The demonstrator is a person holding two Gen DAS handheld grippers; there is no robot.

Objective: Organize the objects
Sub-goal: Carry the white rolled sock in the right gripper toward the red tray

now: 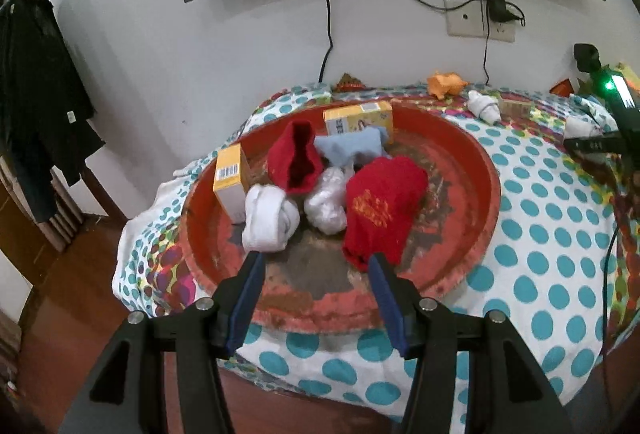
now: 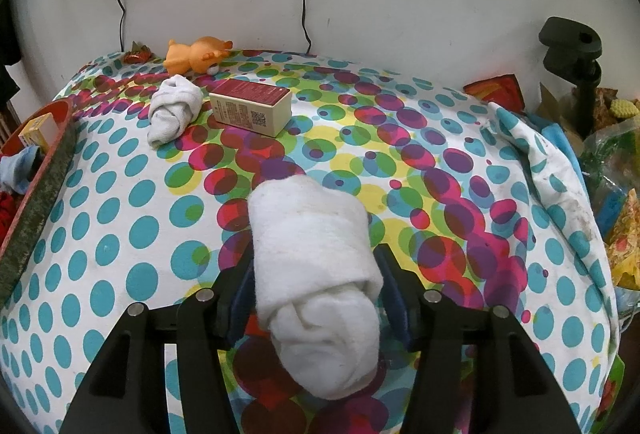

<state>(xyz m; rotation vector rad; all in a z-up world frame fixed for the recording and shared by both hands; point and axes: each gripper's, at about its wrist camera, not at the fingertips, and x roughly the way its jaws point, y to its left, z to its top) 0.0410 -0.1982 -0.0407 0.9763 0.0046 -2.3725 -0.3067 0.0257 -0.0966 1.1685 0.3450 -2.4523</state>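
Right gripper clamps one white rolled sock above the dotted cloth | left gripper gapes wide, near red basin | basin: two red socks, two boxes | far left: one sock, one carton

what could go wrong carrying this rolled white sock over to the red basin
The right tongs pinch the soft white sock roll at its middle, with its heavy end hanging beyond the fingers; it could slip out or unroll. The red basin is already crowded with the red socks, white bundles and boxes, so a careless drop may knock those upright boxes over.
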